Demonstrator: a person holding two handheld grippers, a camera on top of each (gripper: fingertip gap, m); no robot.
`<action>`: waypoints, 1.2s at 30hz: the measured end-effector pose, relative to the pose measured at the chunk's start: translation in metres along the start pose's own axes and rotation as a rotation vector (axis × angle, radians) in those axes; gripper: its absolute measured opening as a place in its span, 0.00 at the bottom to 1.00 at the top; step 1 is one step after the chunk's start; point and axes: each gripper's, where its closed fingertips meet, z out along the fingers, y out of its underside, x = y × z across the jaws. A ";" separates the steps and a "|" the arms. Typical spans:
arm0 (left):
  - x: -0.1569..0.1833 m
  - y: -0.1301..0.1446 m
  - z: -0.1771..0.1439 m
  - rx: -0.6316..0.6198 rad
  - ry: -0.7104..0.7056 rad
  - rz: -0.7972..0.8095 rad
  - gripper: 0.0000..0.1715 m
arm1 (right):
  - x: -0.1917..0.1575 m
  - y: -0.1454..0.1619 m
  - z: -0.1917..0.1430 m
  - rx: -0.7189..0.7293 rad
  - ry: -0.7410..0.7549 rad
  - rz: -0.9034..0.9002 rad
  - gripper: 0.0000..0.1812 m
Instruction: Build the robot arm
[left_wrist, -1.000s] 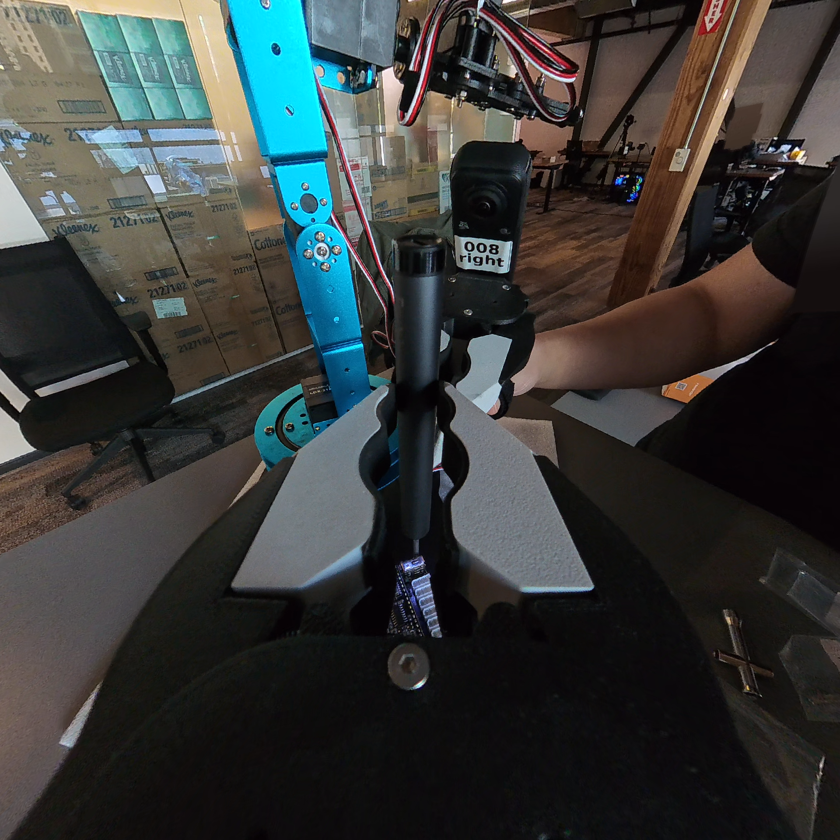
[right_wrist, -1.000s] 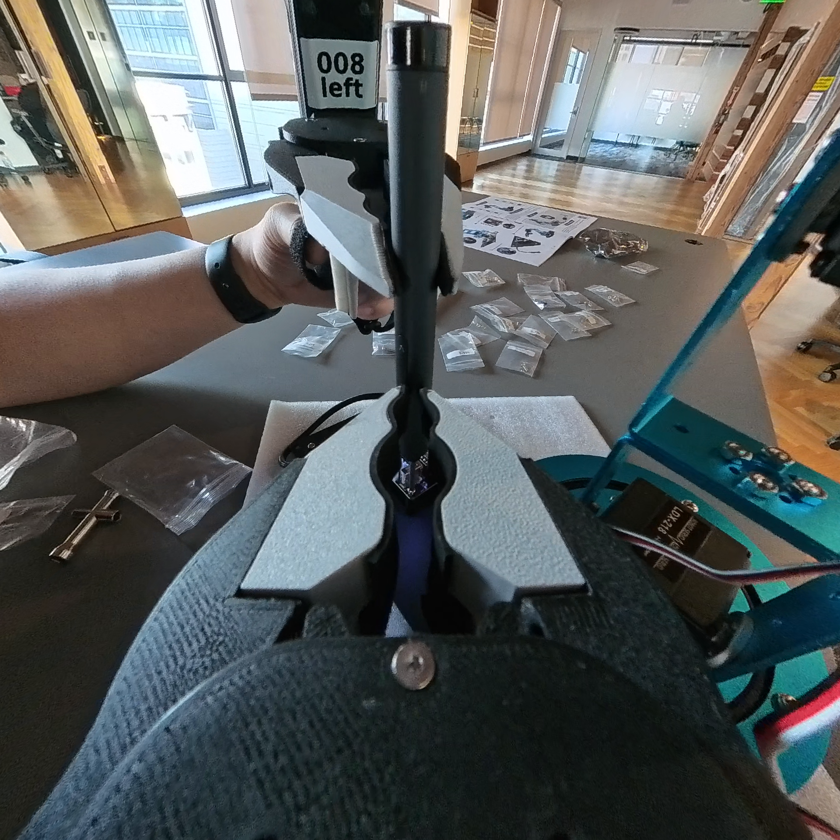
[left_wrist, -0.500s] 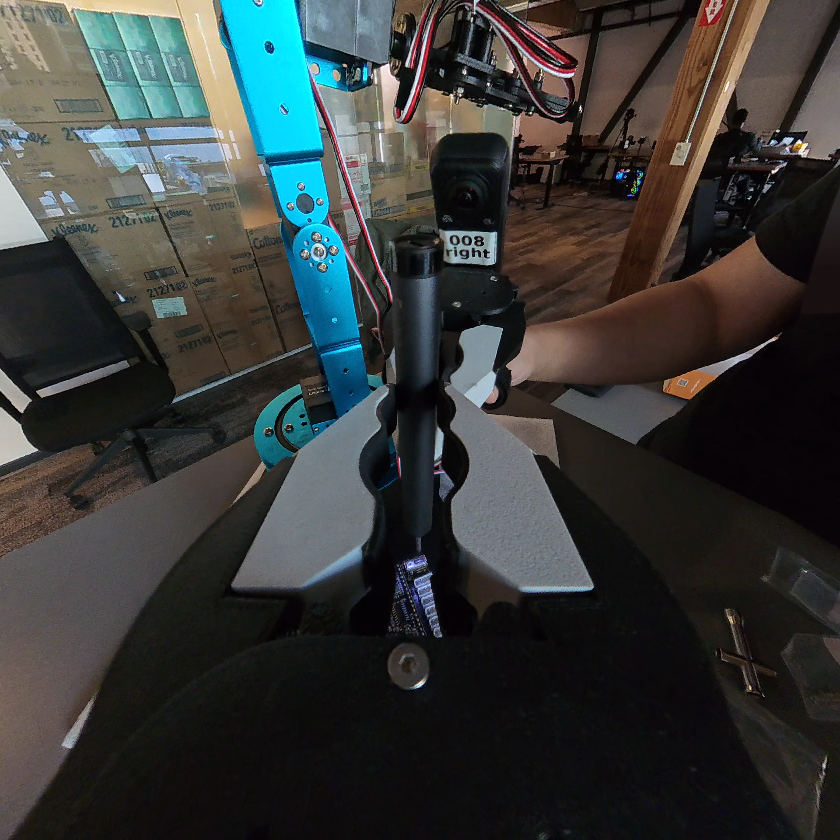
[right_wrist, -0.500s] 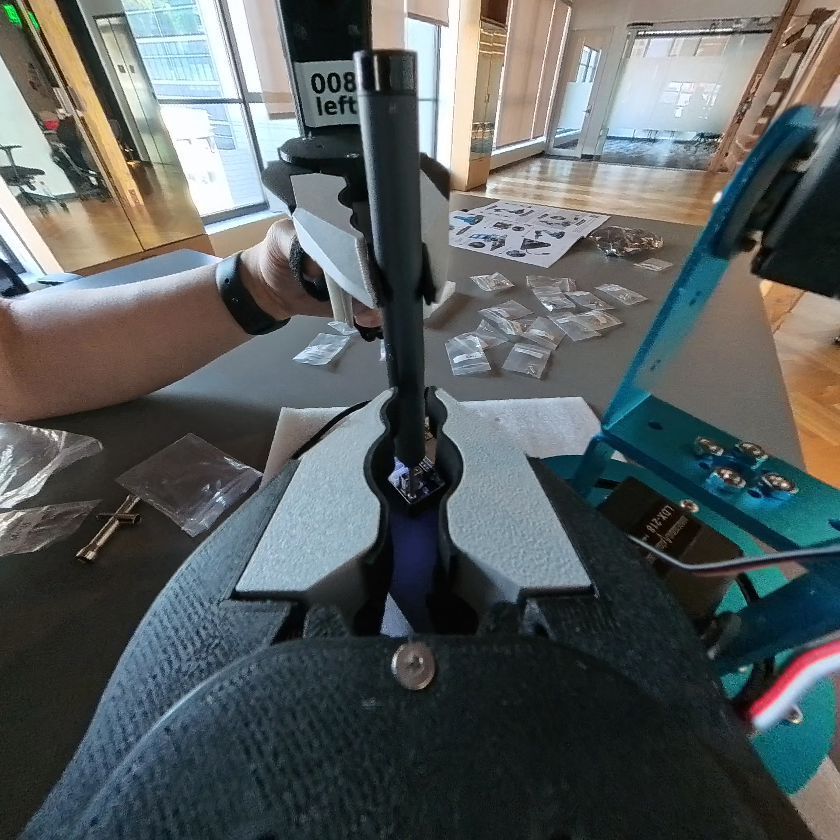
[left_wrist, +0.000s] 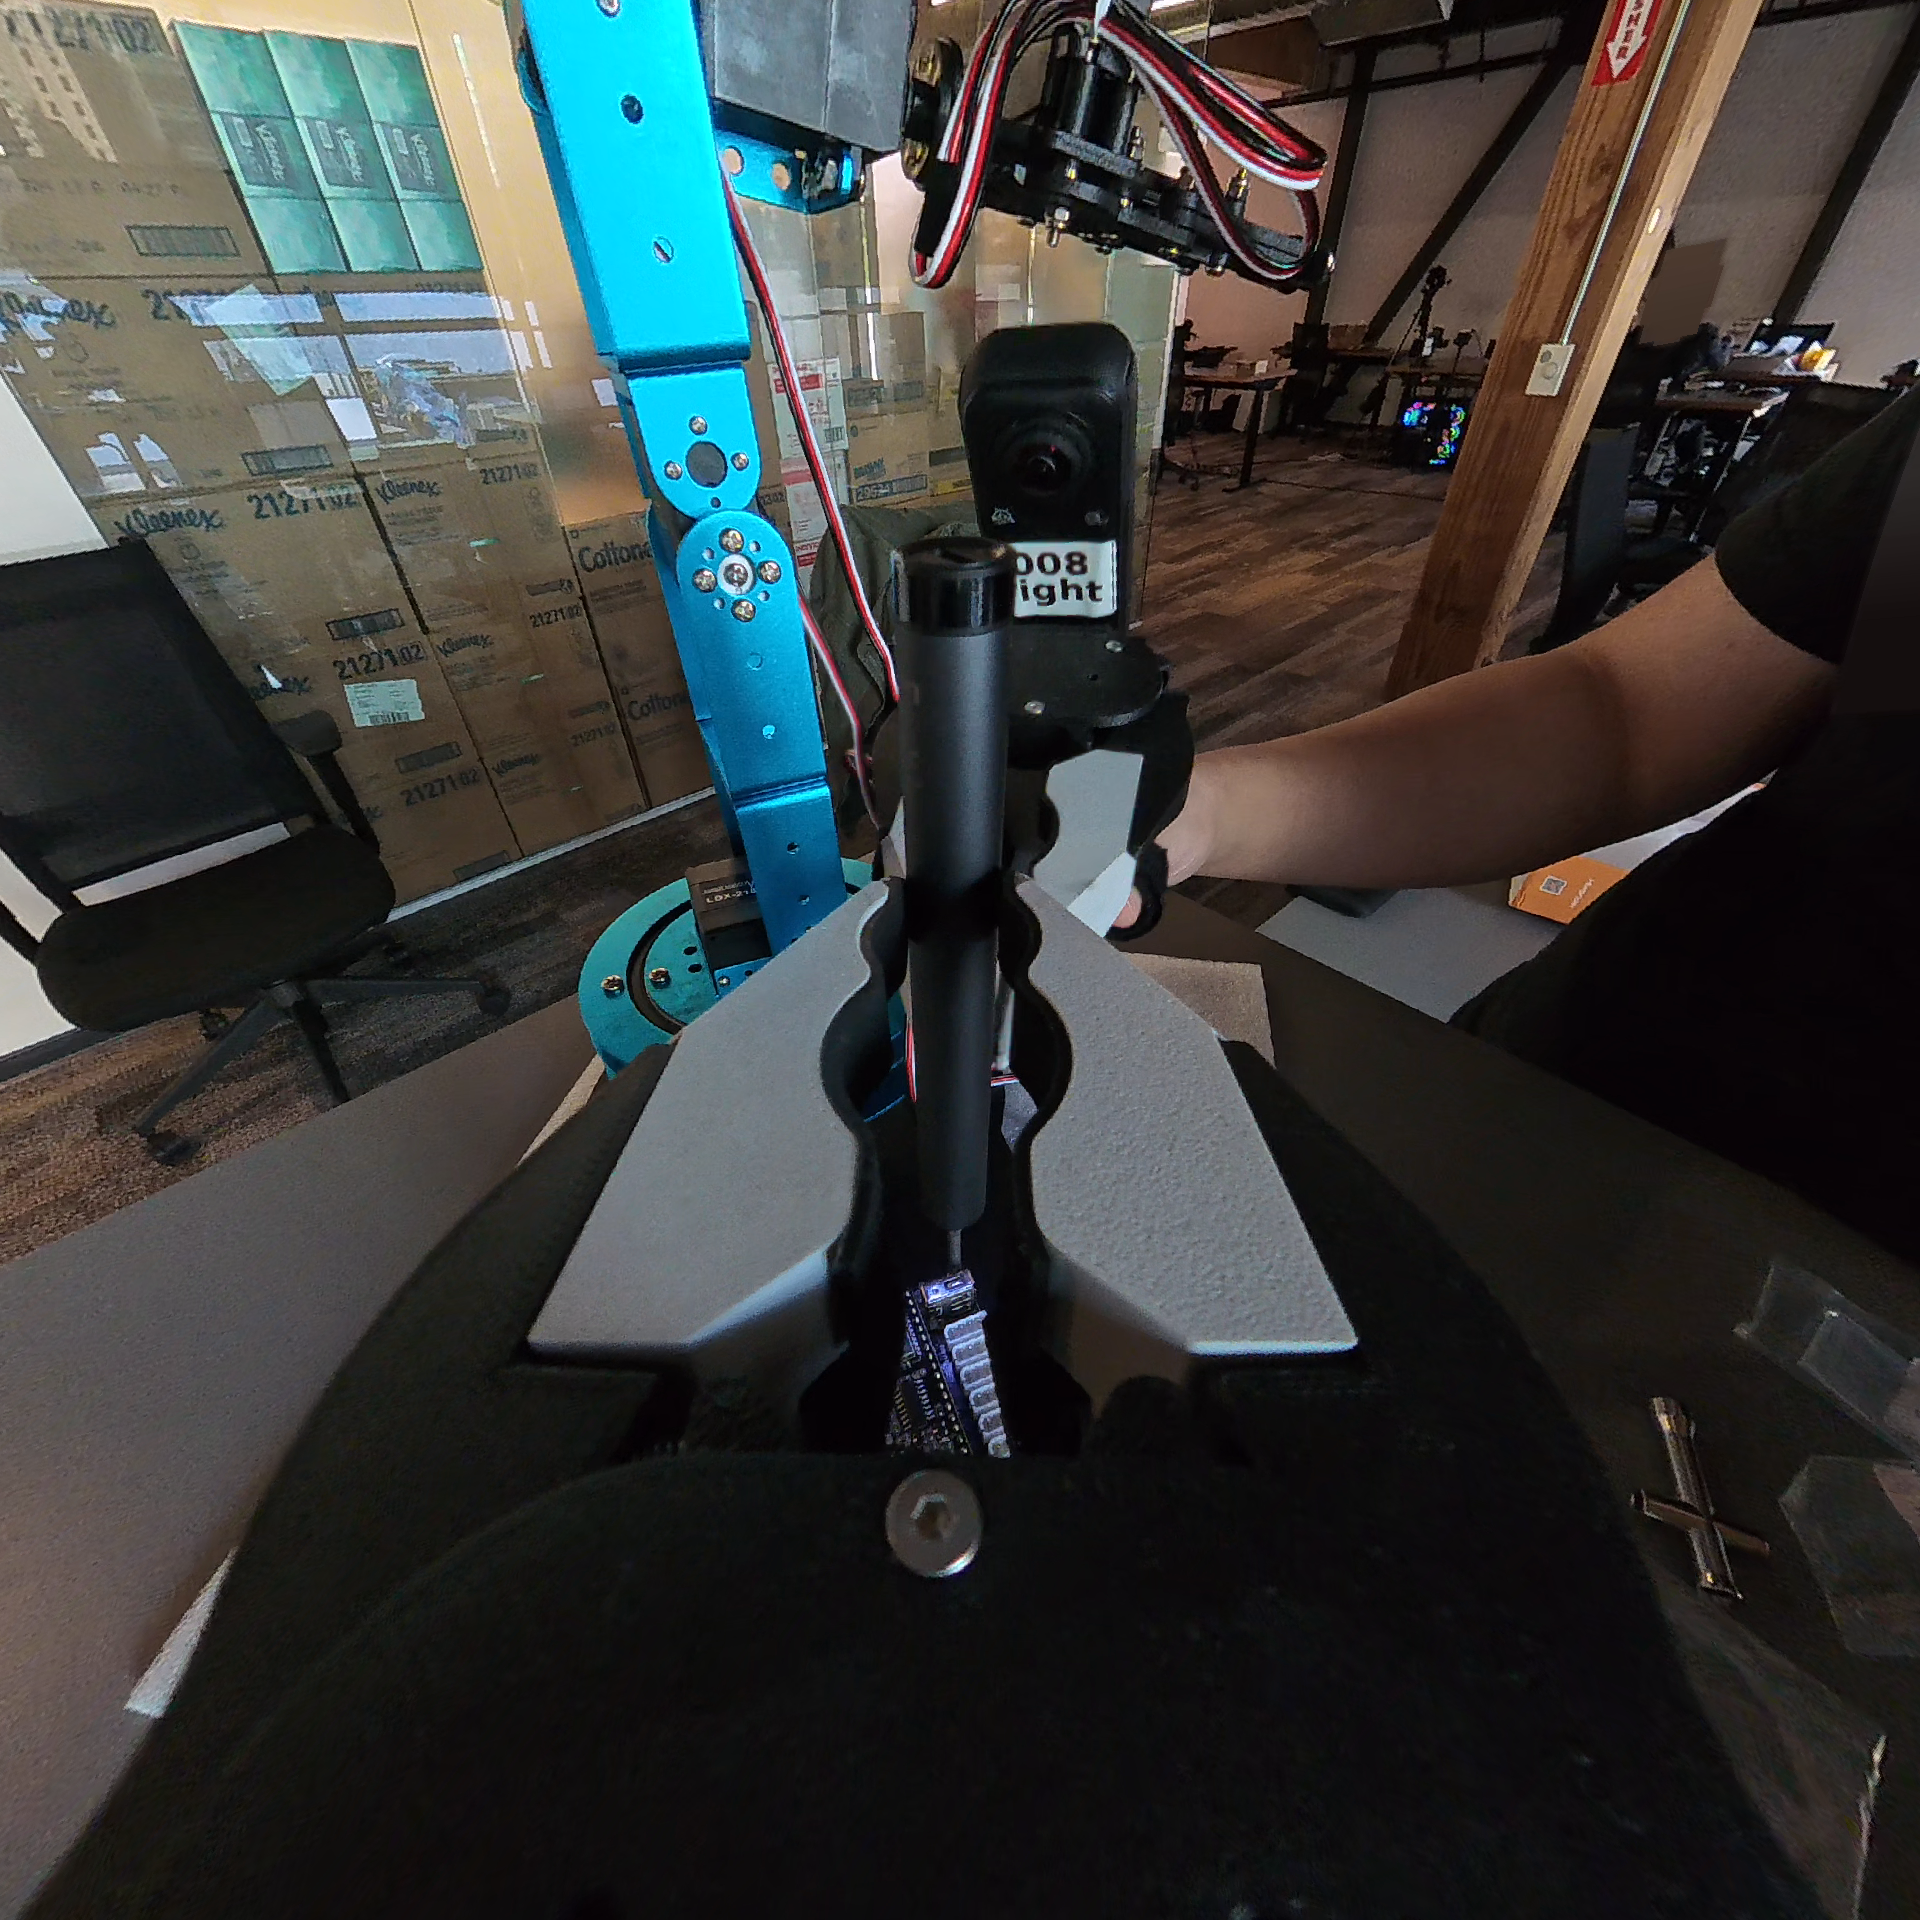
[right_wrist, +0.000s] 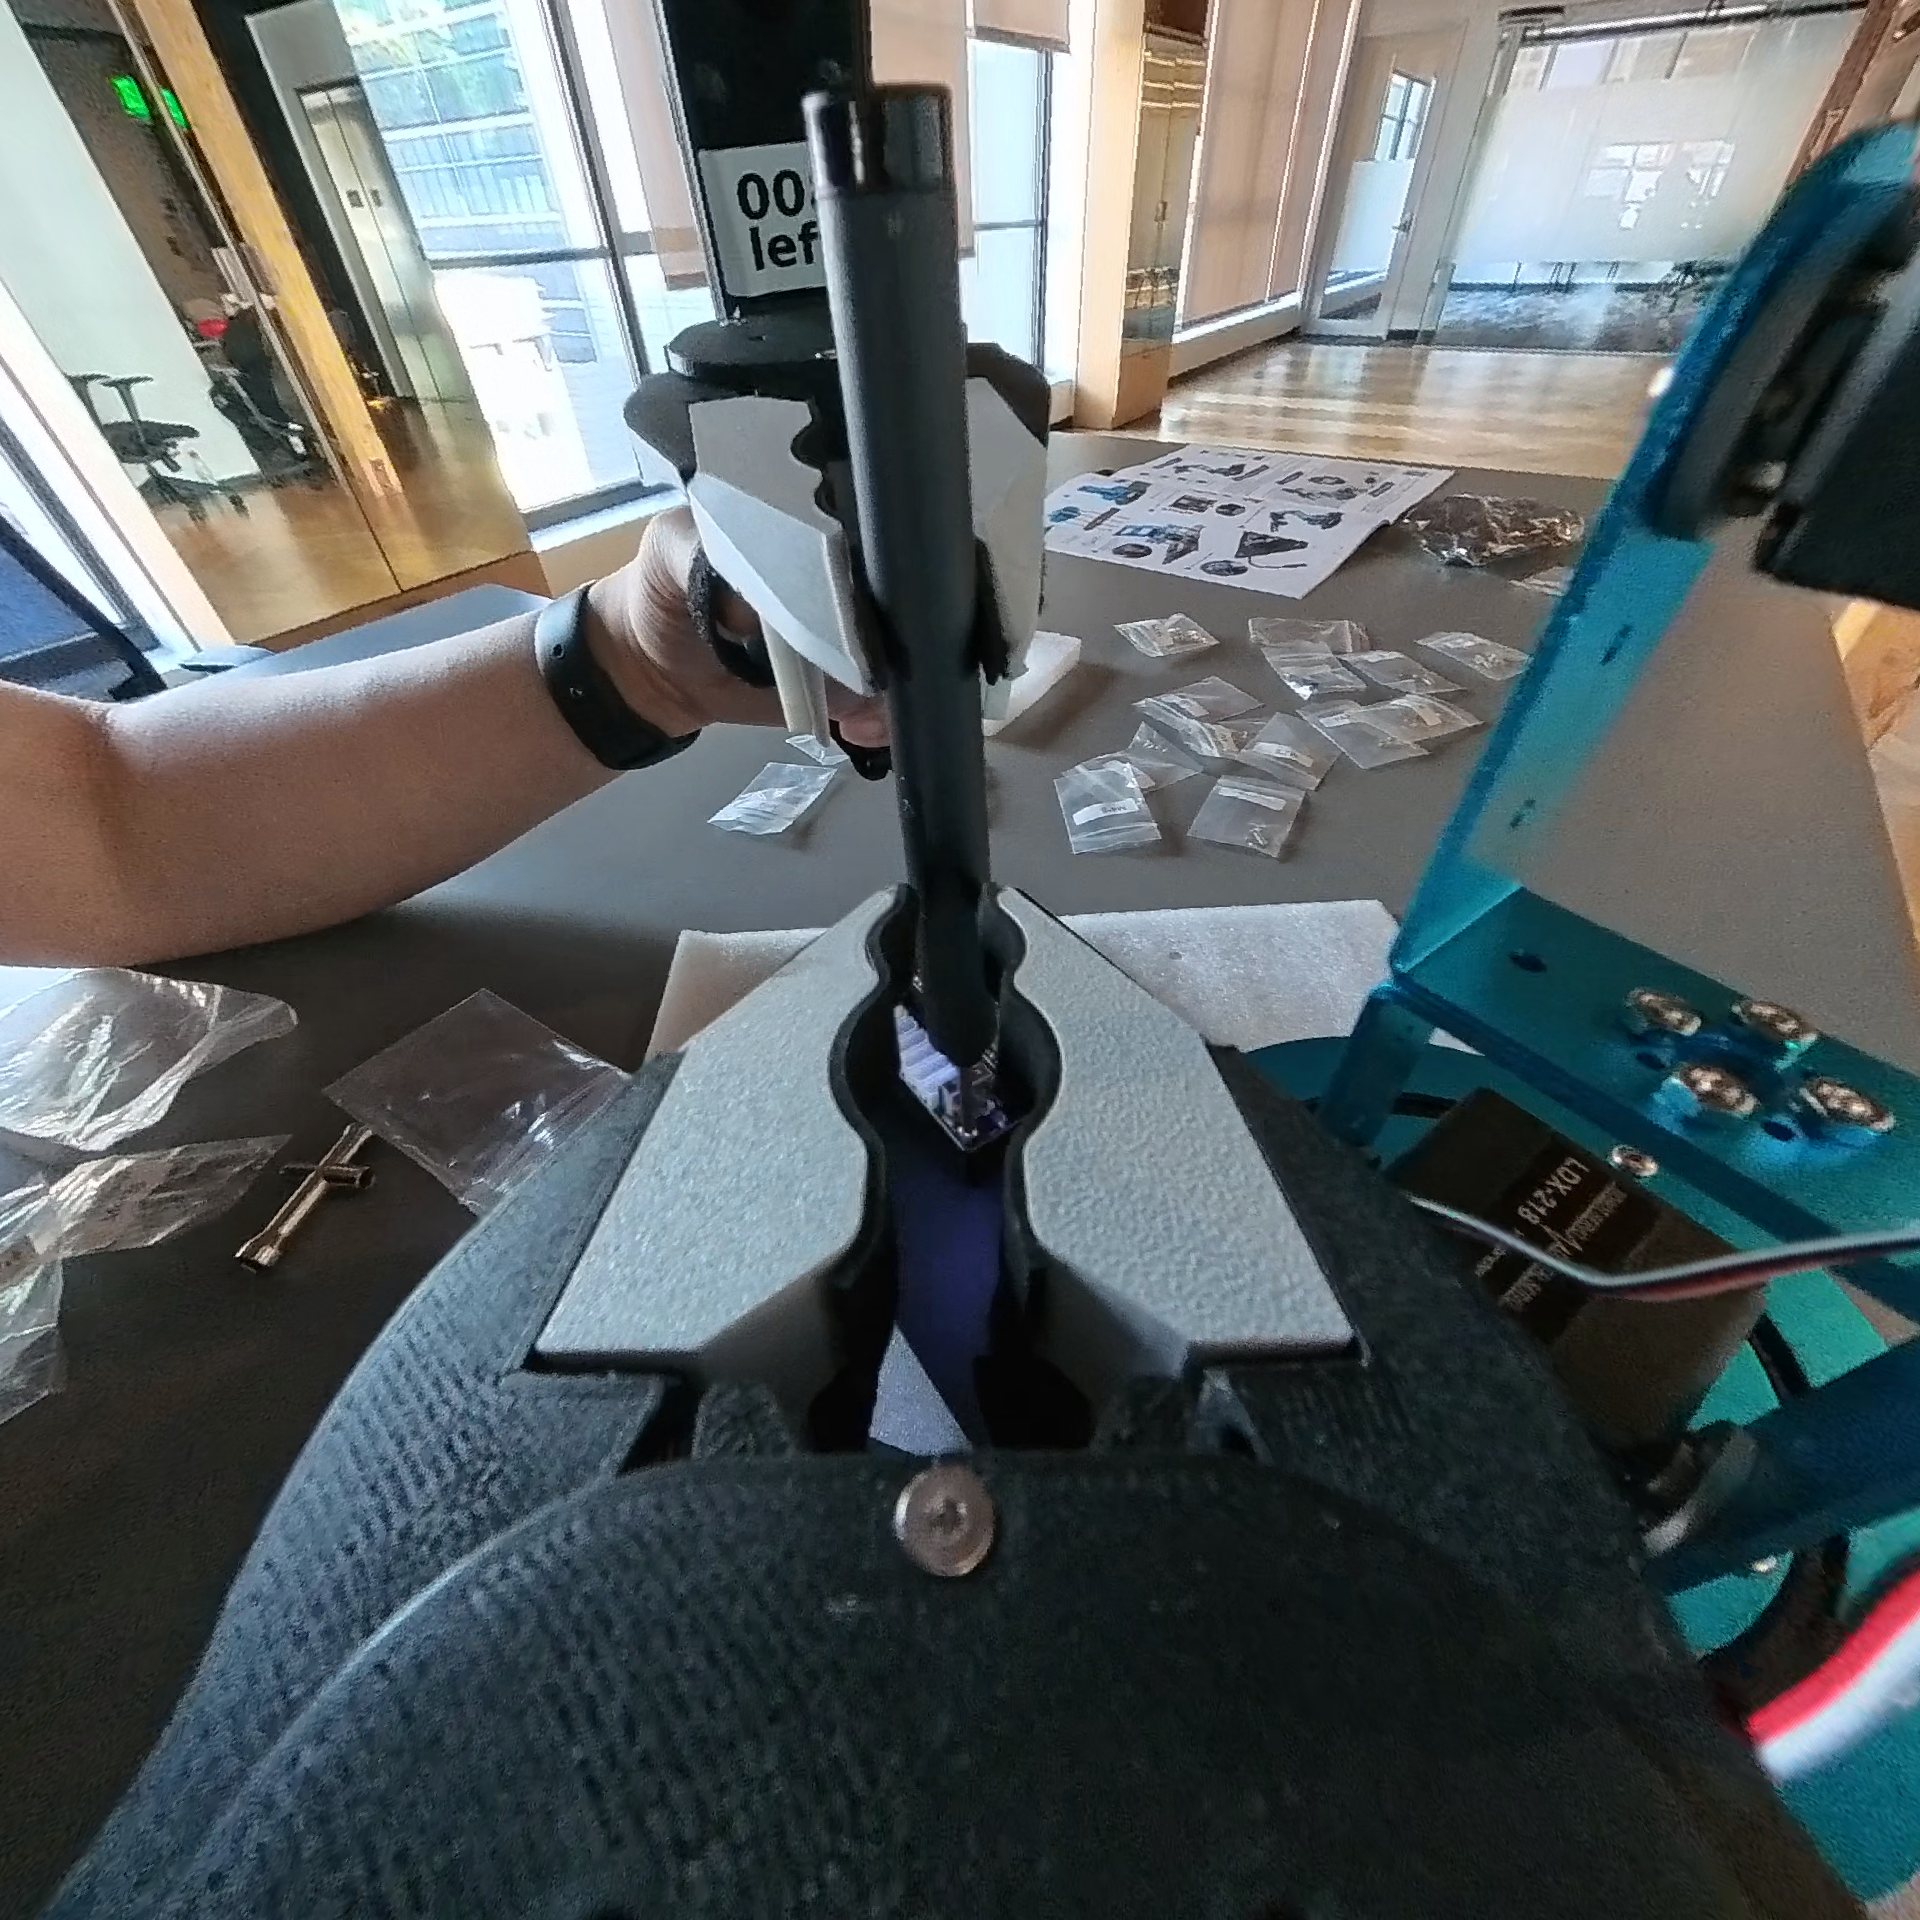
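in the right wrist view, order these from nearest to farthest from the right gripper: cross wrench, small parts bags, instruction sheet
1. Cross wrench: on the table to the left of the right gripper, nearest.
2. Small parts bags: a scatter farther up the table, ahead and to the right.
3. Instruction sheet: beyond the bags, at the table's far end.

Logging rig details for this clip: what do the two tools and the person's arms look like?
Both tools, left tool and right tool, have pale grey wavy-edged fingers on textured black bodies, each topped by a black camera with a white label. The person wears a black wristband and a short black sleeve.
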 end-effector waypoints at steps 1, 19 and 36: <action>0.000 0.000 0.000 -0.001 0.001 0.001 0.09 | 0.000 0.001 0.000 -0.003 0.000 -0.002 0.06; 0.001 -0.001 0.001 0.016 0.013 -0.022 0.09 | 0.001 0.000 0.002 -0.015 0.019 -0.004 0.06; 0.005 -0.001 0.003 0.034 0.050 -0.026 0.09 | -0.004 0.000 0.000 0.020 -0.123 0.037 0.06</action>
